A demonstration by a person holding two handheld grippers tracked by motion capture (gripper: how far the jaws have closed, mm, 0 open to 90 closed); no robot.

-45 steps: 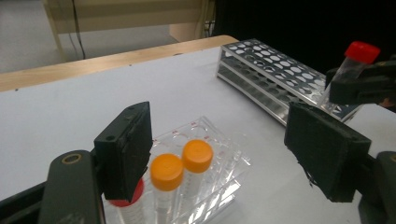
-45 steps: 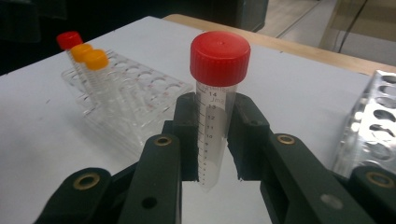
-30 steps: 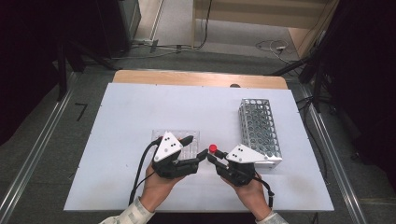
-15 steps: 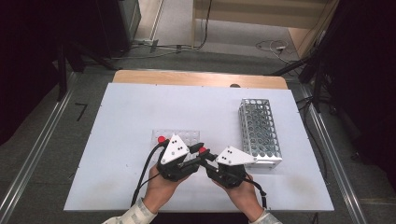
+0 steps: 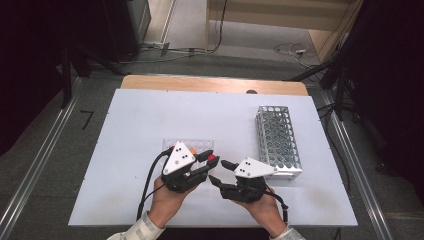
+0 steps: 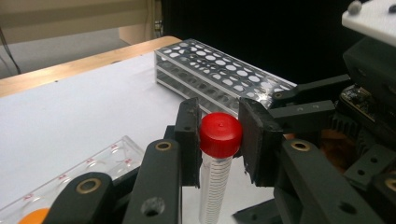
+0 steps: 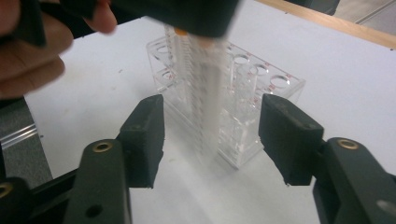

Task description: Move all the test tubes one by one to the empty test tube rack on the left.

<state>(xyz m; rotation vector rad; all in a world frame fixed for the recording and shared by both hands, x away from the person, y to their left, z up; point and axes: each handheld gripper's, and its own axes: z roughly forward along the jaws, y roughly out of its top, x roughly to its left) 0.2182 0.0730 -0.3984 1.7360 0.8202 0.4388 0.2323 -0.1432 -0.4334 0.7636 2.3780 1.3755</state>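
My left gripper (image 5: 212, 159) has just been closing and is now shut on a clear graduated tube with a red cap (image 6: 220, 134), held upright just below the cap. In the high view the red cap (image 5: 212, 157) shows between its jaws, beside the clear plastic rack (image 5: 187, 145). My right gripper (image 5: 217, 171) has just been opening; in the right gripper view its jaws stand apart on either side of the tube's body (image 7: 205, 93) without touching it. Both grippers meet near the table's front middle.
A metal mesh rack (image 5: 277, 140) lies at the right of the white table (image 5: 150, 115). The clear rack (image 7: 243, 130) has several empty holes and an orange-capped tube (image 5: 192, 150) in it. The table's wooden far edge (image 5: 215, 84) is behind.
The red-capped tube passed from the right gripper to the left. The left jaws closed on it below the cap and the right jaws opened off it. Both hands stayed close together.
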